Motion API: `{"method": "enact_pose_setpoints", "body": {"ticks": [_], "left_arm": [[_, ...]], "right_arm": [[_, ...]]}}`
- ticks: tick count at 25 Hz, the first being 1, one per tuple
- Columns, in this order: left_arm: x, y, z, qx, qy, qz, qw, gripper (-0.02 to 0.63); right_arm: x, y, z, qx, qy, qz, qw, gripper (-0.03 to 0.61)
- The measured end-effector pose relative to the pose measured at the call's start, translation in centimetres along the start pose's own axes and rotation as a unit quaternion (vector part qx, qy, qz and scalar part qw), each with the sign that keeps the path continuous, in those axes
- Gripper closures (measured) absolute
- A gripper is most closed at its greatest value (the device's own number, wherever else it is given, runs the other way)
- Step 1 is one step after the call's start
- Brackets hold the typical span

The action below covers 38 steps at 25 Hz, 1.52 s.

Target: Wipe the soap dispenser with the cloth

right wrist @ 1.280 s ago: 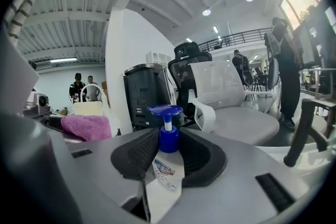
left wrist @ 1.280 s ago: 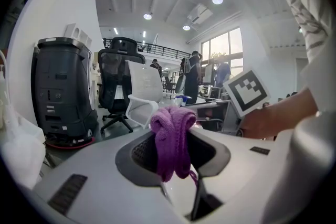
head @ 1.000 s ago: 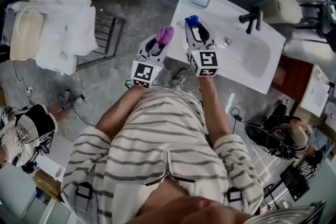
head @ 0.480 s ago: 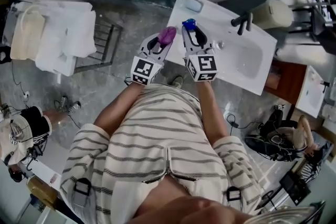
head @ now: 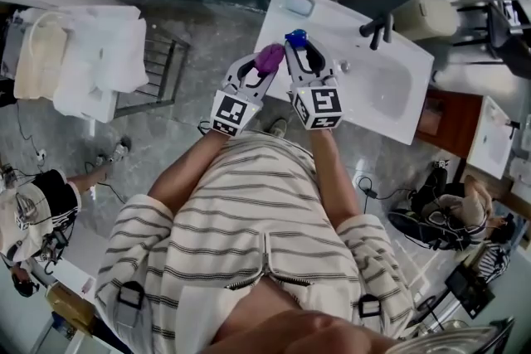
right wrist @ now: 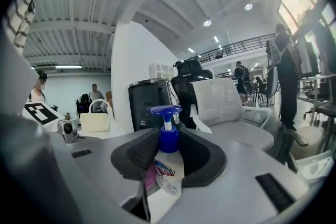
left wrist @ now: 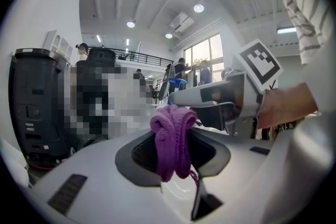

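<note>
Over the left end of the white rectangular washbasin (head: pixel 365 108), the right gripper (head: pixel 300 55) was clamped on the clear plastic soap dispenser with a blue pump (head: pixel 296 38). Off that same end, the left gripper (head: pixel 259 70) was clamped on the bunched purple knitted cloth (head: pixel 270 56).

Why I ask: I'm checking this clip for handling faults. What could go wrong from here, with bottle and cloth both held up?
1. The right gripper holds the soap dispenser in the air by the sink counter's edge; a sideways wiping push might twist it loose and drop it.
2. The purple cloth is a small wad in the left gripper, so hard jaws may scrape the dispenser.
3. Rubbing the blue pump head could squirt soap.
</note>
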State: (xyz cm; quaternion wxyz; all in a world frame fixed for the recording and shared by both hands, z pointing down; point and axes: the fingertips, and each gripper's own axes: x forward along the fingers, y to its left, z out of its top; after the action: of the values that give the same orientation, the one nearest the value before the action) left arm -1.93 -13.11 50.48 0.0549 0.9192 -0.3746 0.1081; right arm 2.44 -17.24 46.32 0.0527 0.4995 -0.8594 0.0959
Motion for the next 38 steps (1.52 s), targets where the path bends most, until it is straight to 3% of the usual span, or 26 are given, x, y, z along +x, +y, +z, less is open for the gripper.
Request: {"method": "enact_pose_setpoints", "body": {"ticks": [23, 38], "left_arm": [[2.7, -5.4, -0.5, 0.048, -0.002, -0.068, 0.9965, 0.483], [3.1, -6.1, -2.3, 0.057, 0.017, -0.072, 0.9956, 0.483]], "right_arm": [[-1.6, 0.4, 0.9, -0.001, -0.003, -0.002, 1.0, 0.449], [-2.9, 0.2, 1.8, 0.006, -0.012, -0.005, 1.0, 0.449]]}}
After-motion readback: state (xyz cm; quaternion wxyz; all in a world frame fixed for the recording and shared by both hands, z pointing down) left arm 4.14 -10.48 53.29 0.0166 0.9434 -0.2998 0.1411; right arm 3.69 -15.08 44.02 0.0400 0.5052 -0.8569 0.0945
